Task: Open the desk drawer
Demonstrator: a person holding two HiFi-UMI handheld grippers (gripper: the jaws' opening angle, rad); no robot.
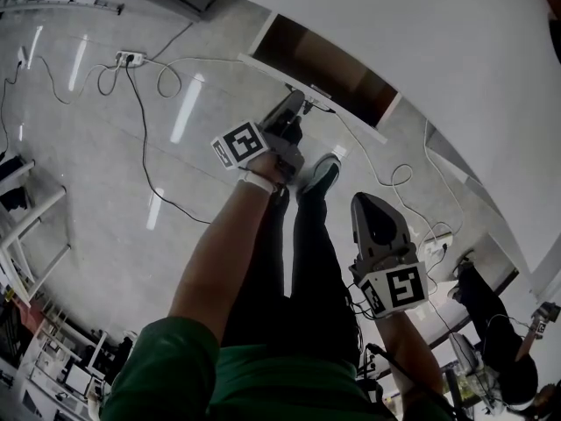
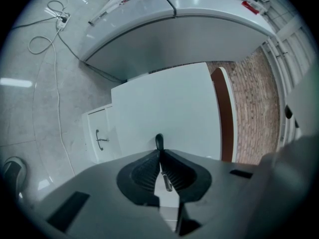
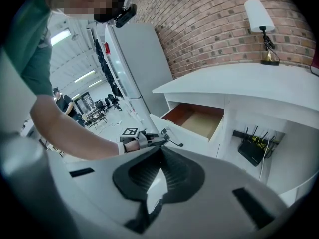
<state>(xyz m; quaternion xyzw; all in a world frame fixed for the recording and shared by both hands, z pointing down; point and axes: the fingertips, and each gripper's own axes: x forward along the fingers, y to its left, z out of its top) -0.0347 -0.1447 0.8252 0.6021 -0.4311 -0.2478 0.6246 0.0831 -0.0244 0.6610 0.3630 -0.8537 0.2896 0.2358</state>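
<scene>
The white desk (image 1: 421,51) has its drawer (image 1: 324,64) pulled out, showing a brown inside. My left gripper (image 1: 296,103) is at the drawer front, shut on the thin dark drawer handle (image 2: 159,141), which sticks out between its pads. The right gripper view shows the same open drawer (image 3: 199,119), with the left gripper (image 3: 152,139) at the handle (image 3: 175,143). My right gripper (image 1: 365,202) hangs back by the person's leg, away from the desk. Its jaws (image 3: 160,152) are shut with nothing in them.
A small cabinet door with a handle (image 2: 100,138) sits below the desk top (image 2: 169,108). A router (image 3: 254,148) hangs under the desk and a lamp (image 3: 261,19) stands on it. A power strip (image 1: 129,58) and cables (image 1: 158,182) lie on the floor.
</scene>
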